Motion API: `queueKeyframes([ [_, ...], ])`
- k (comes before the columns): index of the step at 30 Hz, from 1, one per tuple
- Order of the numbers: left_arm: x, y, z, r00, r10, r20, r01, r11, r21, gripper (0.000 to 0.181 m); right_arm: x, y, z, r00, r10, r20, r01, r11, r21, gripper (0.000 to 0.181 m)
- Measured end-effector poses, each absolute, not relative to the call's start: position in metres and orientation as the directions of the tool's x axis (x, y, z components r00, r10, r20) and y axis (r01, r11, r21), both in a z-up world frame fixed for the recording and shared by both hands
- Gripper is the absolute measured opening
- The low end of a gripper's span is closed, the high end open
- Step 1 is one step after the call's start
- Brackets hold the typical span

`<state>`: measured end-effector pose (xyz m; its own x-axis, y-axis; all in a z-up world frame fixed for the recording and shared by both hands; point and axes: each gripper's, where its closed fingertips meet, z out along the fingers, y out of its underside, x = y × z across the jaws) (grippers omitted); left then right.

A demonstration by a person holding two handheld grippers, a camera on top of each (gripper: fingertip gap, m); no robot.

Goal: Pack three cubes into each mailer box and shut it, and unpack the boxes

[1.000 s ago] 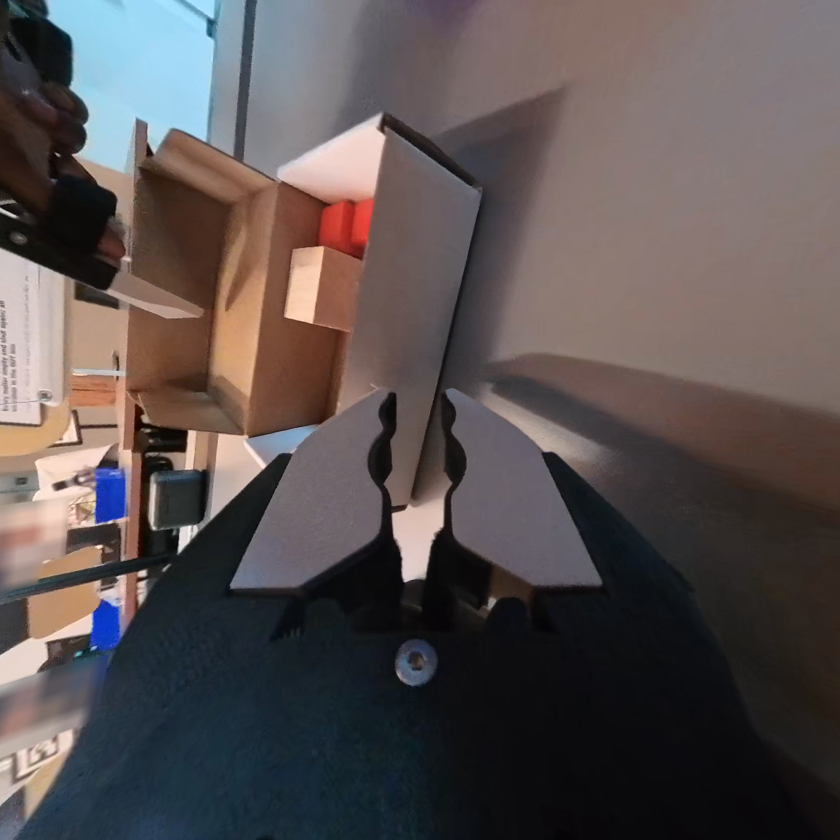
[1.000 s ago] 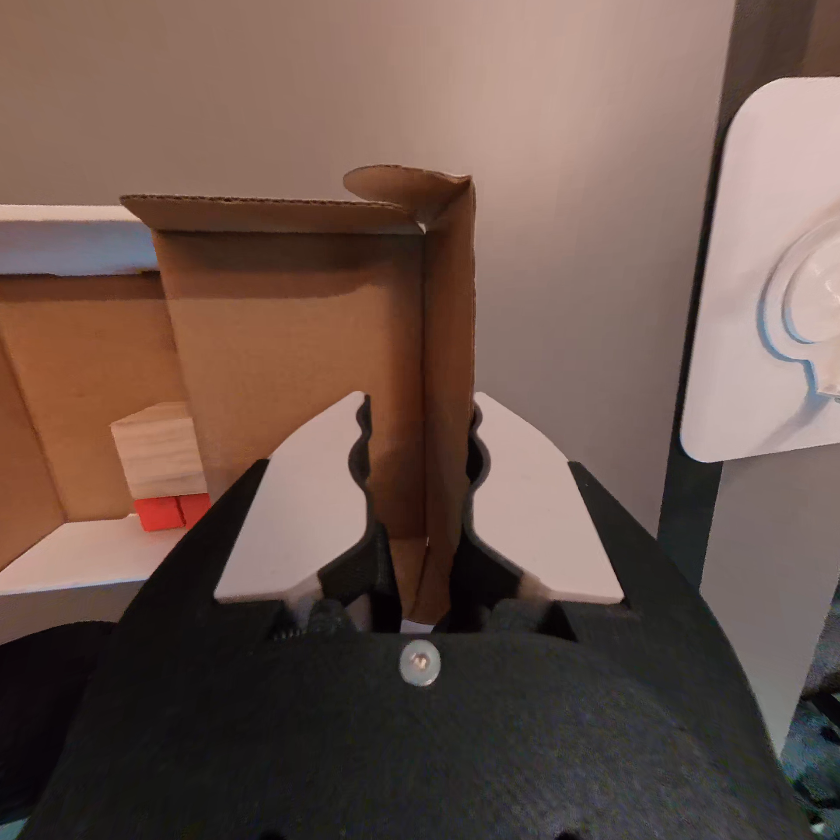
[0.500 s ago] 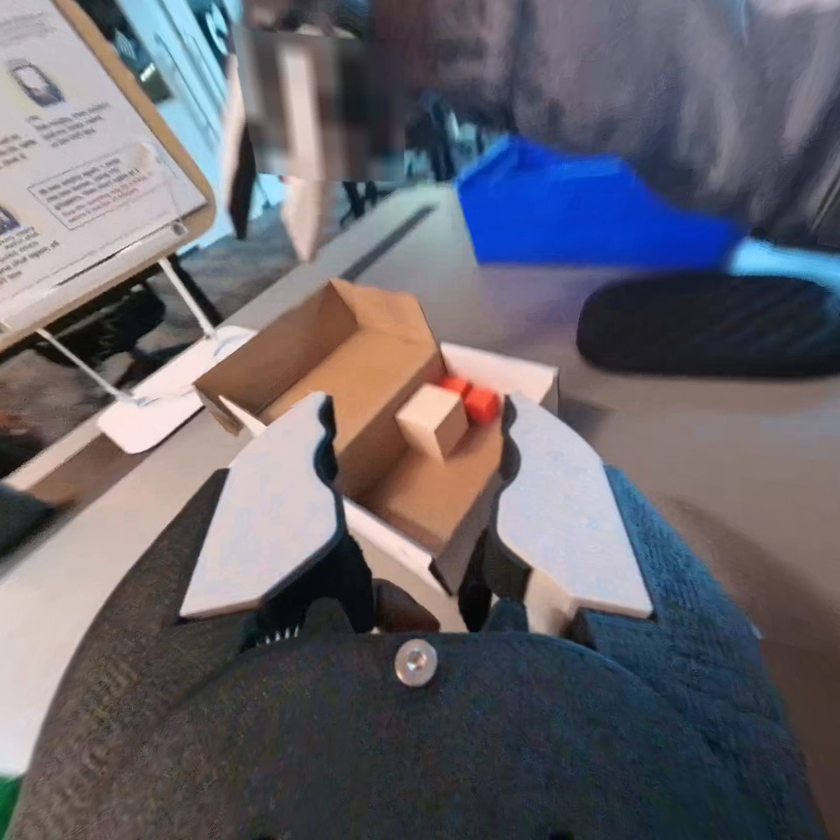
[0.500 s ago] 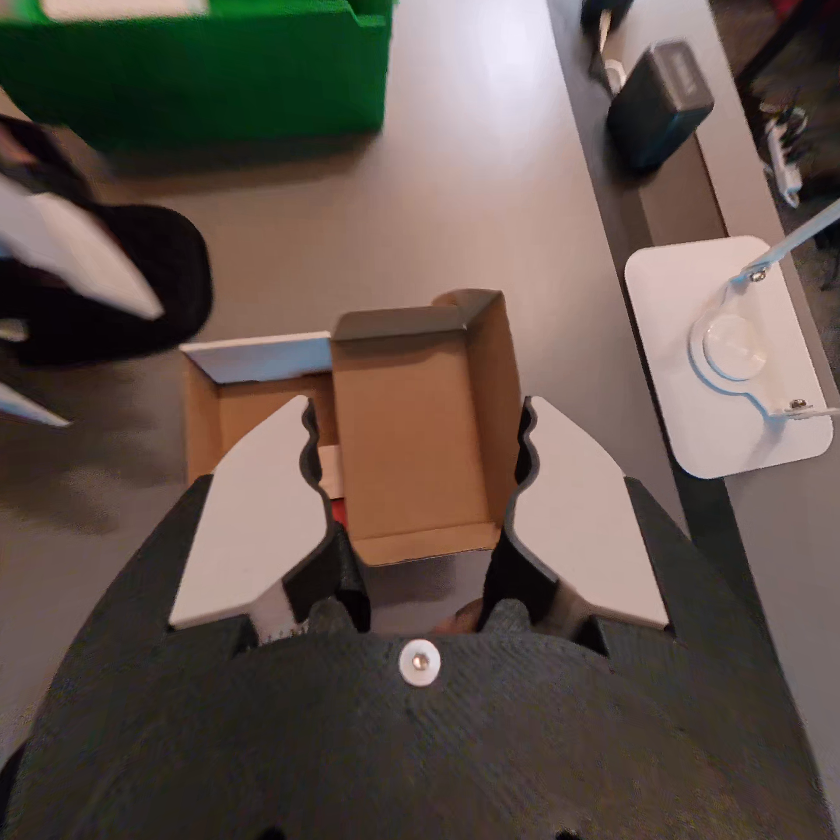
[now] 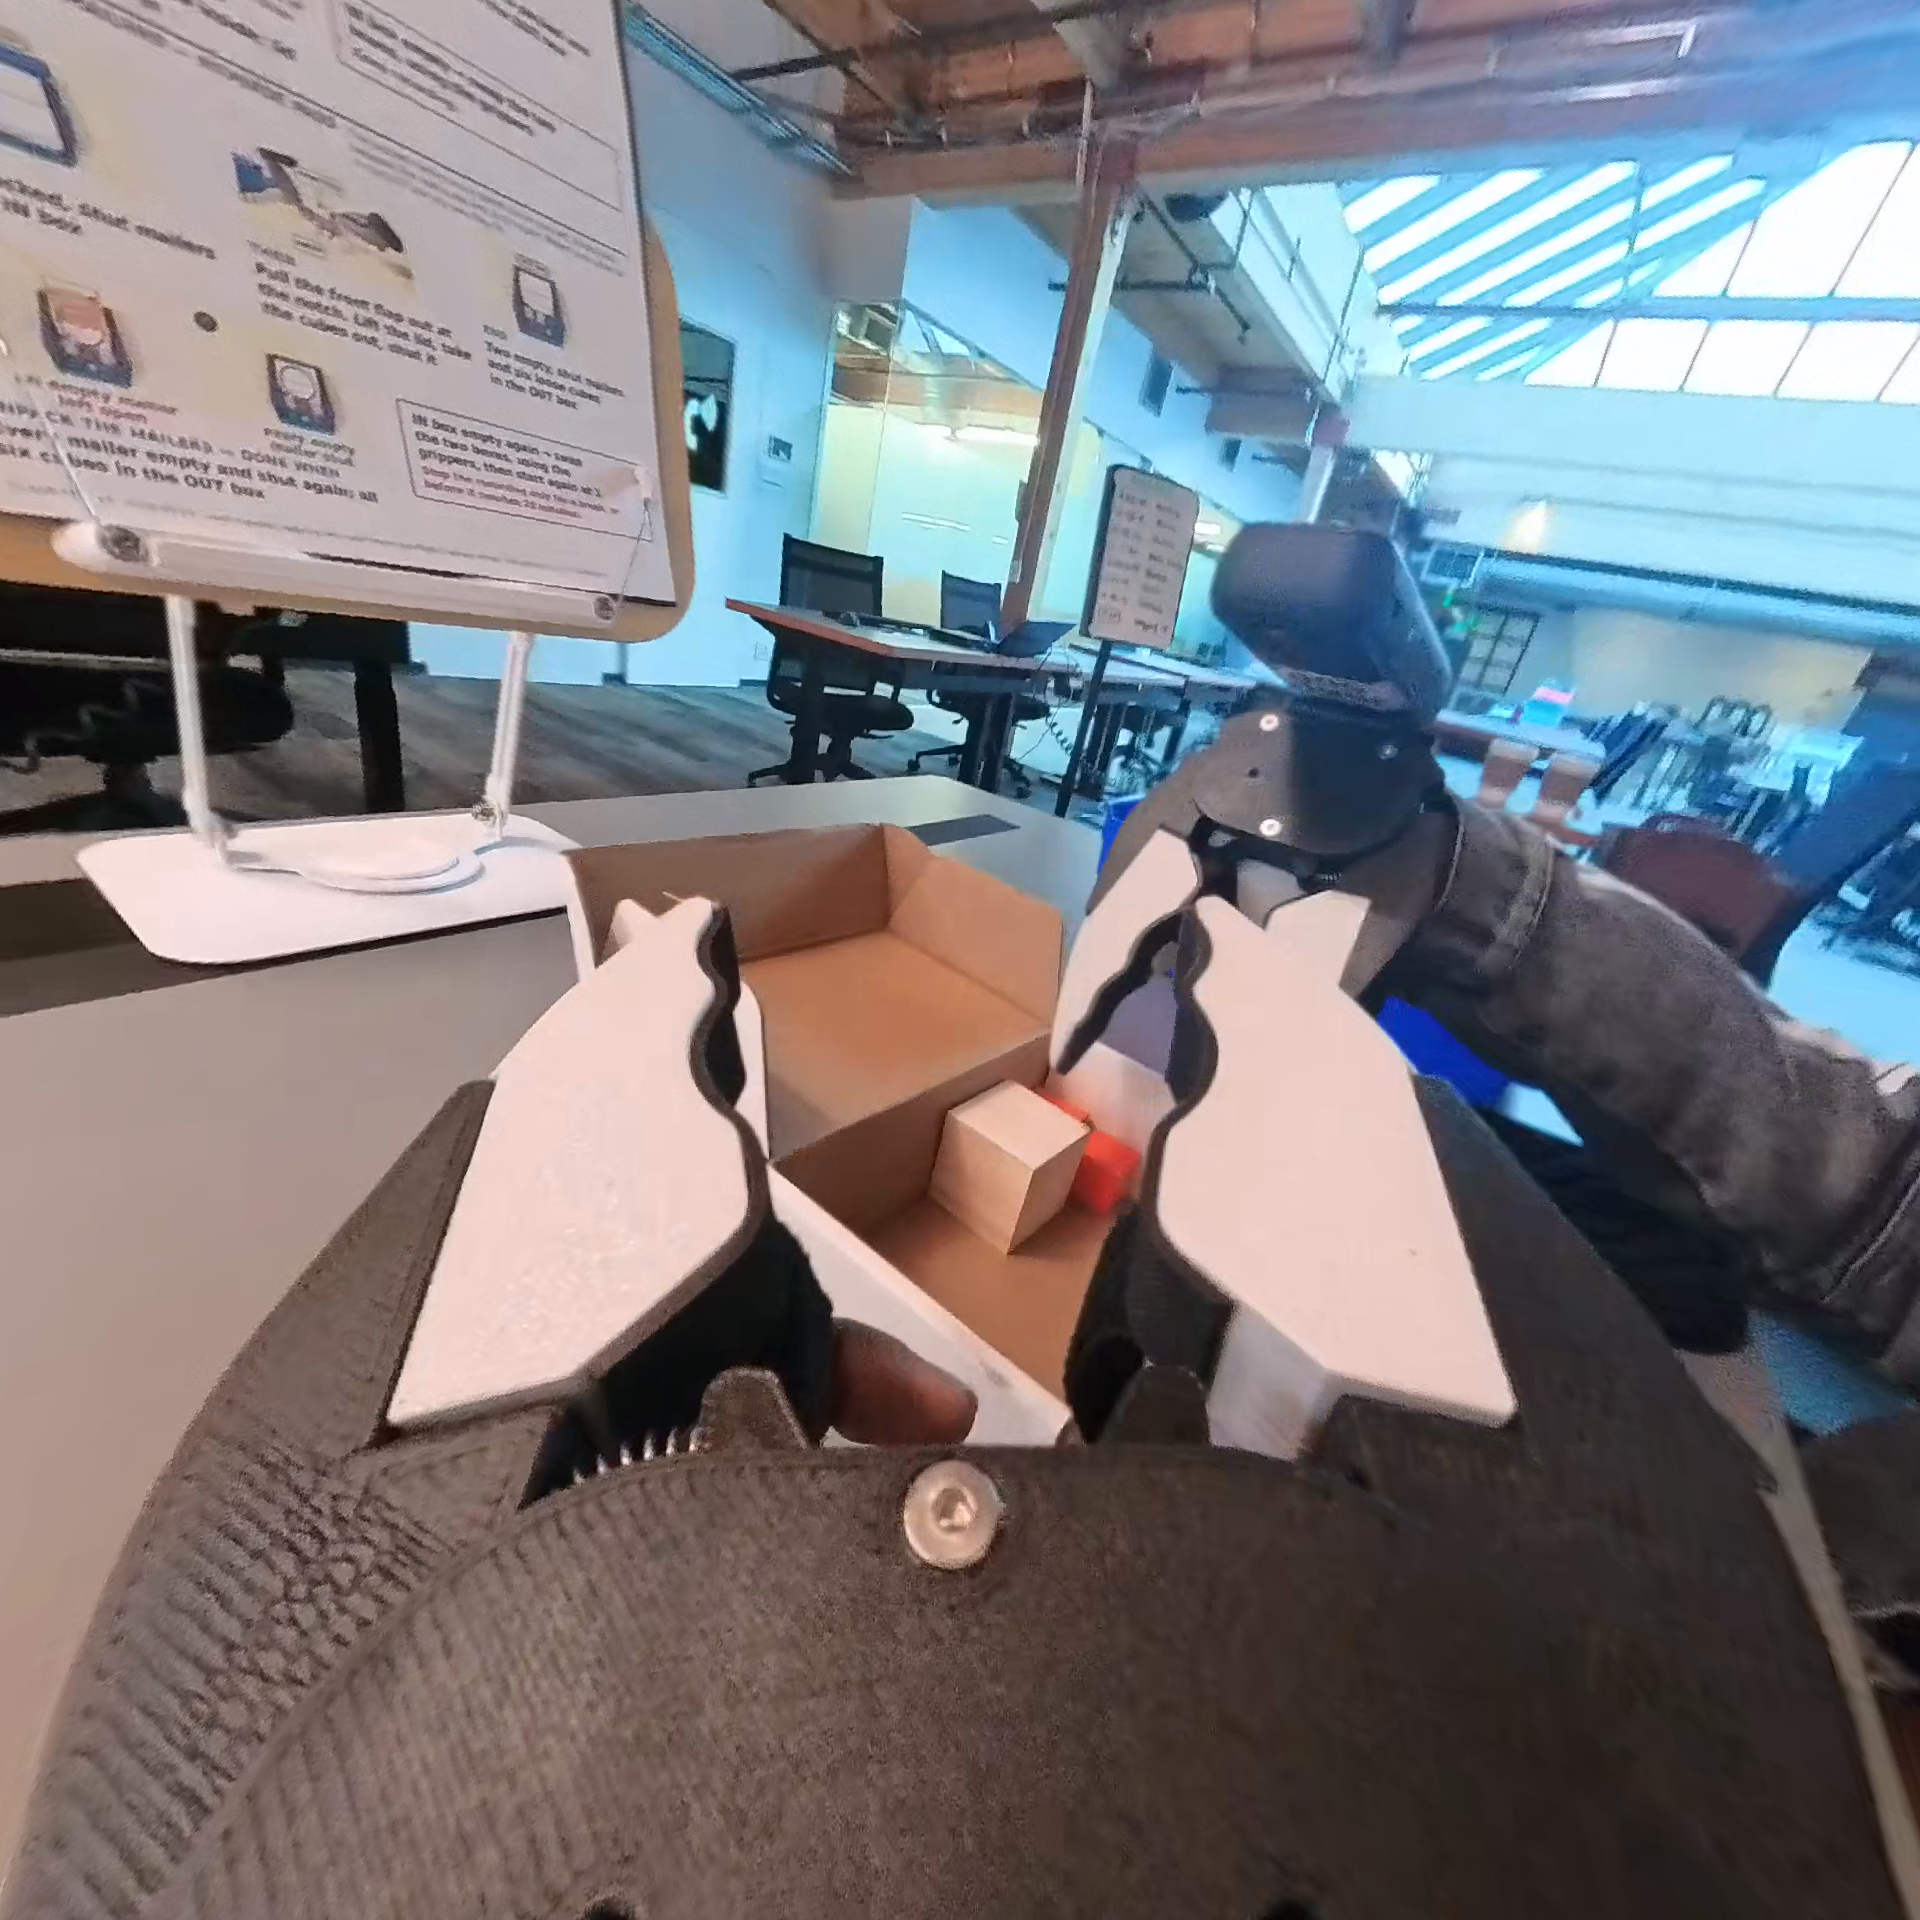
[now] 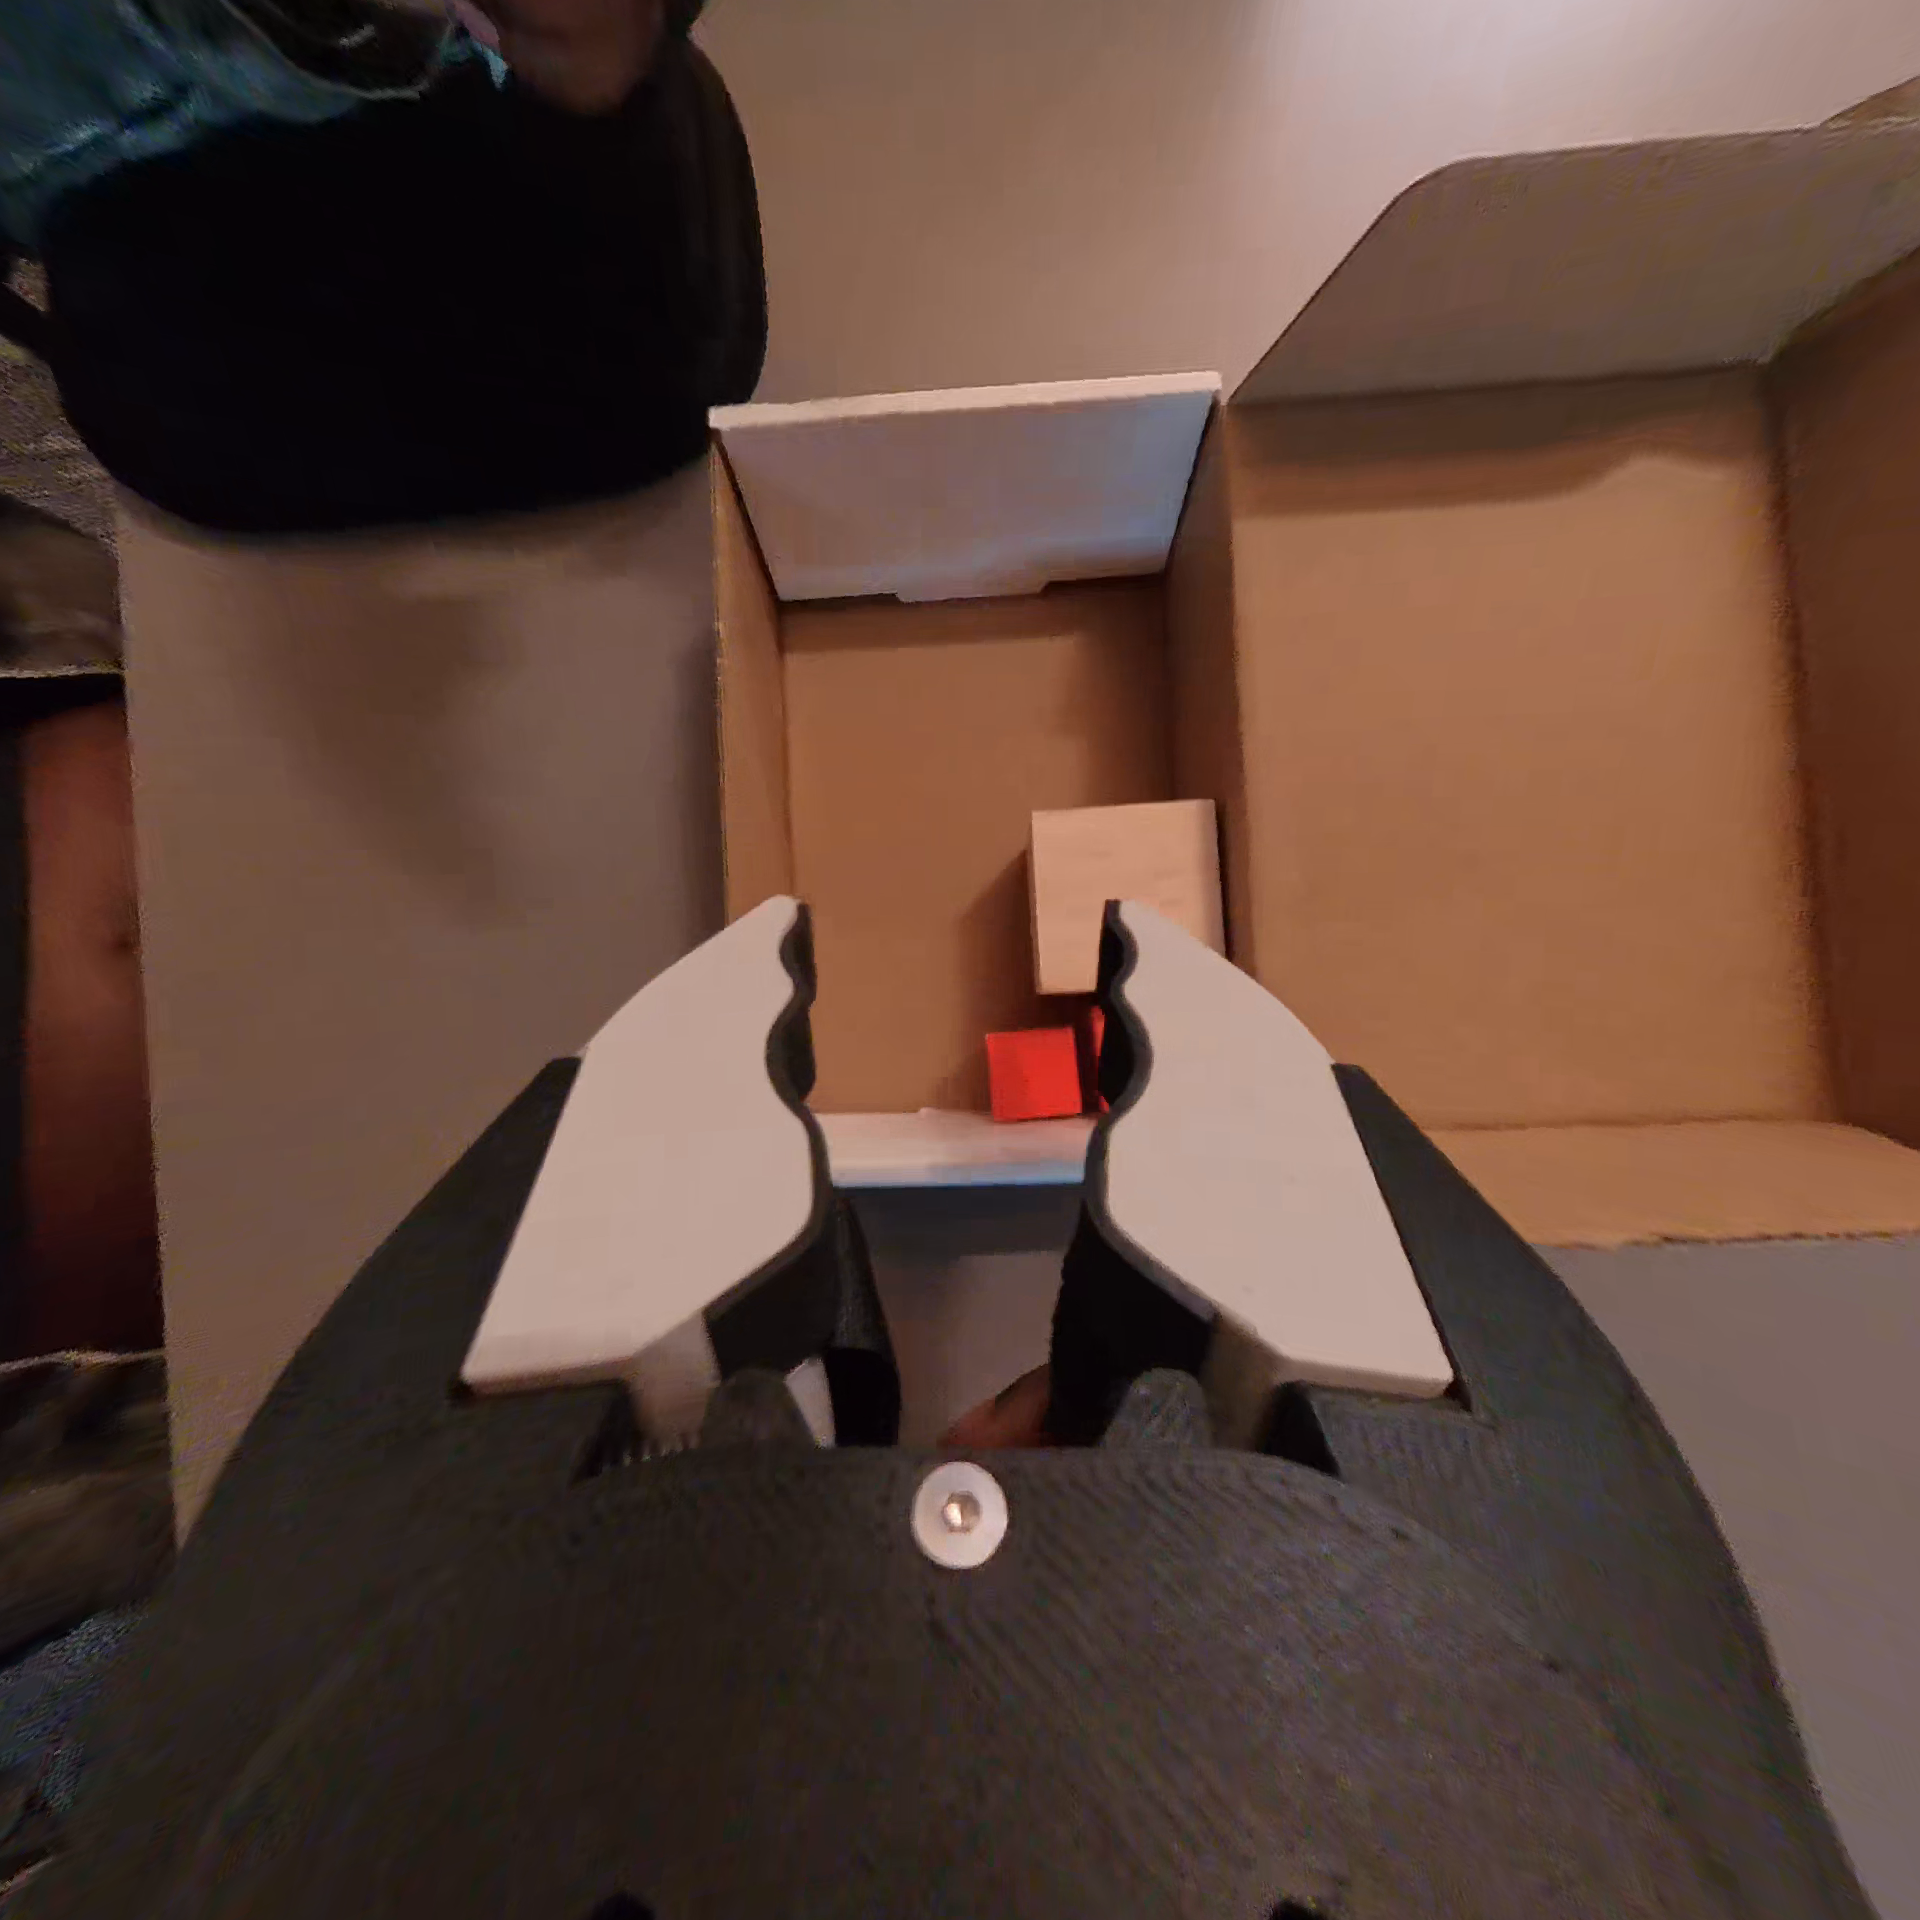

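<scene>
Plainly, the mailer box (image 5: 894,1049) lies open on the grey bench (image 5: 260,1091), lid folded back flat, with a pale wooden cube (image 6: 1127,883) and what look like 2 red cubes (image 6: 1034,1073) crowded into 1 corner of its tray. The left hand-held gripper (image 5: 961,1039) hangs over the box with its jaws spread wide and nothing between them; the right hand-held gripper (image 6: 956,997) points down into the tray, jaws parted and empty. The likeliest trouble is a fouled pick: the cubes sit tight against the tray wall and each other, so a finger coming down could land on the cardboard edge or on a neighbouring cube and shove the light box along the bench. In the left wrist view the right hand-held gripper's fingertips are very near the left one's right finger, so the 2 tools could also knock together above the tray. Open room lies in the bare half of the tray and over the flat lid (image 6: 1507,831); the white stand base (image 5: 312,883) holding the instruction sheet (image 5: 312,260) limits the far side.
</scene>
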<state>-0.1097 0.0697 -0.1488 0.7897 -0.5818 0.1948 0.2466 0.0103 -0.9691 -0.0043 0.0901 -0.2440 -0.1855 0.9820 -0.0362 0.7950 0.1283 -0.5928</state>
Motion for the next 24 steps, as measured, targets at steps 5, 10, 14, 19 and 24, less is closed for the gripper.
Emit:
queueKeyframes([
  [5, -0.1, 0.07, -0.16, 0.802, -0.587, 0.111, 0.144, 0.01, -0.989, 0.08, -0.009, 0.109, -0.262, -0.16, 0.976, 0.147, 0.836, 0.213, -0.506, 0.056],
  [10, -0.099, 0.069, -0.162, 0.8, -0.591, 0.107, 0.14, 0.01, -0.99, 0.08, -0.012, 0.11, -0.274, -0.168, 0.971, 0.172, 0.849, 0.232, -0.476, 0.058],
  [14, -0.099, 0.07, -0.162, 0.797, -0.593, 0.116, 0.147, 0.005, -0.989, 0.08, -0.011, 0.106, -0.273, -0.193, 0.967, 0.167, 0.842, 0.25, -0.478, 0.057],
  [19, -0.097, 0.07, -0.165, 0.802, -0.59, 0.091, 0.116, 0.005, -0.993, 0.079, -0.008, 0.095, -0.269, -0.23, 0.968, 0.1, 0.824, 0.248, -0.509, 0.052],
  [24, -0.094, 0.07, -0.168, 0.799, -0.598, 0.07, 0.088, 0.001, -0.996, 0.079, -0.011, 0.104, -0.271, -0.178, 0.975, 0.13, 0.834, 0.22, -0.505, 0.061],
])
